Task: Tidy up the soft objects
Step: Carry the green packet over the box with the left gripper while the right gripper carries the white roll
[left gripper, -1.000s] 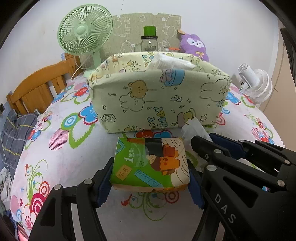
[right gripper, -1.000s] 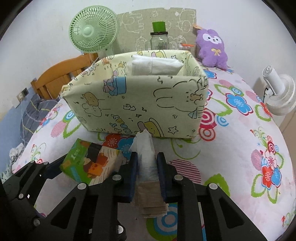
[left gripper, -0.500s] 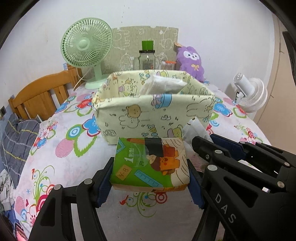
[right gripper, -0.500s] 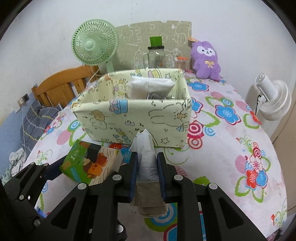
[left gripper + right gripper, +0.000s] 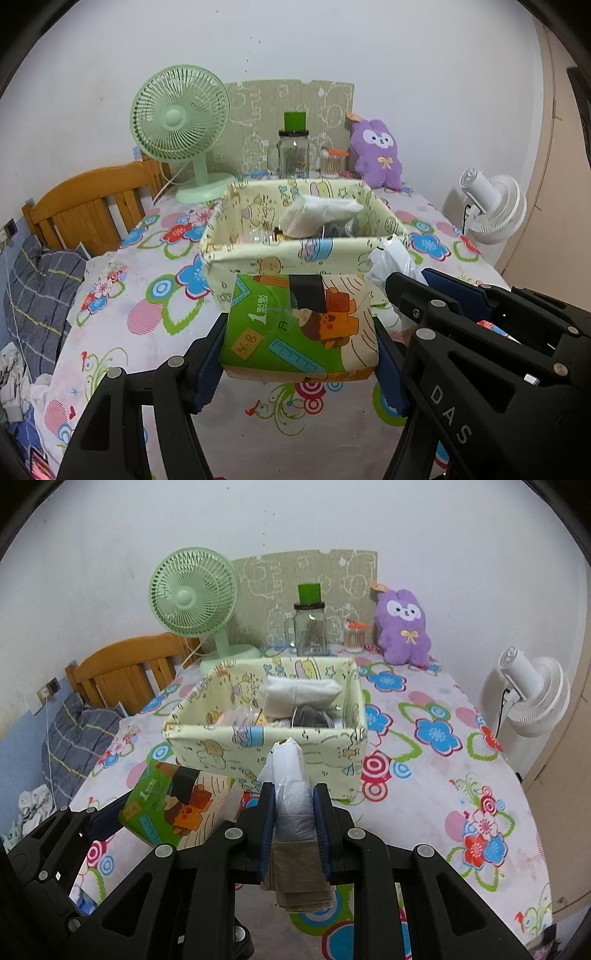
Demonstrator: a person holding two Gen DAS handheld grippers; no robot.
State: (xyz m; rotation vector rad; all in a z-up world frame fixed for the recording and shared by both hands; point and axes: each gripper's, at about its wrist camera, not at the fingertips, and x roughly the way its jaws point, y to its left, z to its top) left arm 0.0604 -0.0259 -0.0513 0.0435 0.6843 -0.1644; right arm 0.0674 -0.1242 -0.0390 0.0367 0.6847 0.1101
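Bagged cloth [image 5: 293, 805] lengthwise toward bin [image 5: 266, 738]

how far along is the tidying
Partly done: the fabric bin already holds a white pack and other bits. In hand: the left gripper clamps a tissue pack, the right gripper a bagged cloth. Left: drop both into the bin.

Surface [image 5: 424, 812] covered by a flower-print cloth. Directly on it: fabric bin [image 5: 266, 746] at centre, holding white packets; green fan [image 5: 194, 602] at the rear left; glass jar [image 5: 310, 627] and swab pot [image 5: 355, 637] along the back edge; purple plush [image 5: 402, 627] at the rear right.
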